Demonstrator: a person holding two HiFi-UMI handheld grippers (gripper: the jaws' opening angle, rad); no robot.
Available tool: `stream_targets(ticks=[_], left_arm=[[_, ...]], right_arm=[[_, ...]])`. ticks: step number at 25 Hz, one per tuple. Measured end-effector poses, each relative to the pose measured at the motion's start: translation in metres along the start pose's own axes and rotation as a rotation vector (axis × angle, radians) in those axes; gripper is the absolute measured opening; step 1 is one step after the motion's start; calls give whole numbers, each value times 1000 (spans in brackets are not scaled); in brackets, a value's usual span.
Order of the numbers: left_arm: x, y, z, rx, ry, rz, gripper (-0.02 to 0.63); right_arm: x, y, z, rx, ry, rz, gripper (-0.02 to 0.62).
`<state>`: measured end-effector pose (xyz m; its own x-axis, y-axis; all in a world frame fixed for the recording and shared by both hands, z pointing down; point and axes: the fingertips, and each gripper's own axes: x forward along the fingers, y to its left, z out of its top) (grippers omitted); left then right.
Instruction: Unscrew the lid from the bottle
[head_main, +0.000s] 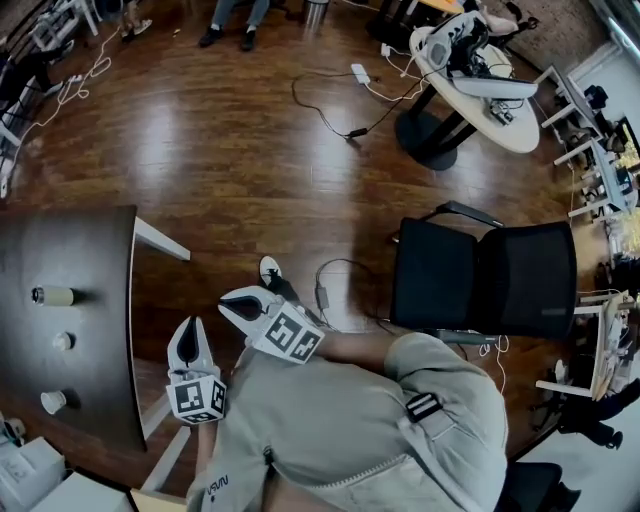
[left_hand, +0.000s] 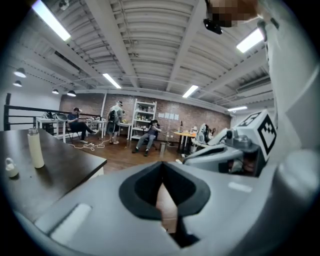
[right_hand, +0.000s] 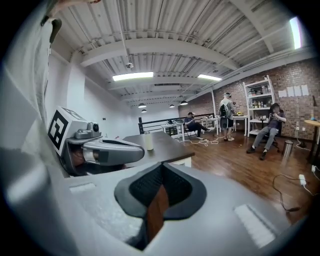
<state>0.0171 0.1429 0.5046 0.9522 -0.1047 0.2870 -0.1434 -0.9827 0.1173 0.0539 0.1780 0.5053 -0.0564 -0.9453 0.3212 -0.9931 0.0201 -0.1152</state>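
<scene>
Grey jacket (head_main: 370, 420) of the person is being shown nearest the head camera, filling the lower edge of the view off the right side of the dark table (head_main: 100, 300). Next, the left gripper (head_main: 190, 328) is being held just off that table's right edge, near its lower corner, marker cube toward the person. Its jaws are being pressed together with nothing between them, and only wooden floor (head_main: 220, 150) is being glimpsed through the notch behind the pads. Beside it, a little farther out from the table, the right gripper (head_main: 225, 303) is being held with jaws likewise pressed together and empty. On the table, well in from that right edge and well apart from both grippers, the bottle (head_main: 53, 296) is being borne. It is being shown upright in the left gripper view, with the lid (head_main: 38, 295) on it. Near the bottle on the same table, a small white object (head_main: 63, 341) and a second white object (head_main: 52, 401) are being displayed. Well apart from the table, beyond the grippers, a black chair (head_main: 480, 275) is being shown, and farther off a round white table (head_main: 480, 95) and a loose cable (head_main: 330, 115) on the floor.
</scene>
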Motion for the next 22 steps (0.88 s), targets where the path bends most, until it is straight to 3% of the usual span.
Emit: stream_targets(ticks=[4,18,22], left_arm=[[3,-9,-1,-14,-1,-2,3],[-41,16,-3,-103,-105,240,3],[-45,23,1,-110,-134,266,3]], right_arm=[[-10,-5,-1,9,-8,1,0],[13,25,14,-123,-2,191,-3],[17,28,16,-137,2,202,-3]])
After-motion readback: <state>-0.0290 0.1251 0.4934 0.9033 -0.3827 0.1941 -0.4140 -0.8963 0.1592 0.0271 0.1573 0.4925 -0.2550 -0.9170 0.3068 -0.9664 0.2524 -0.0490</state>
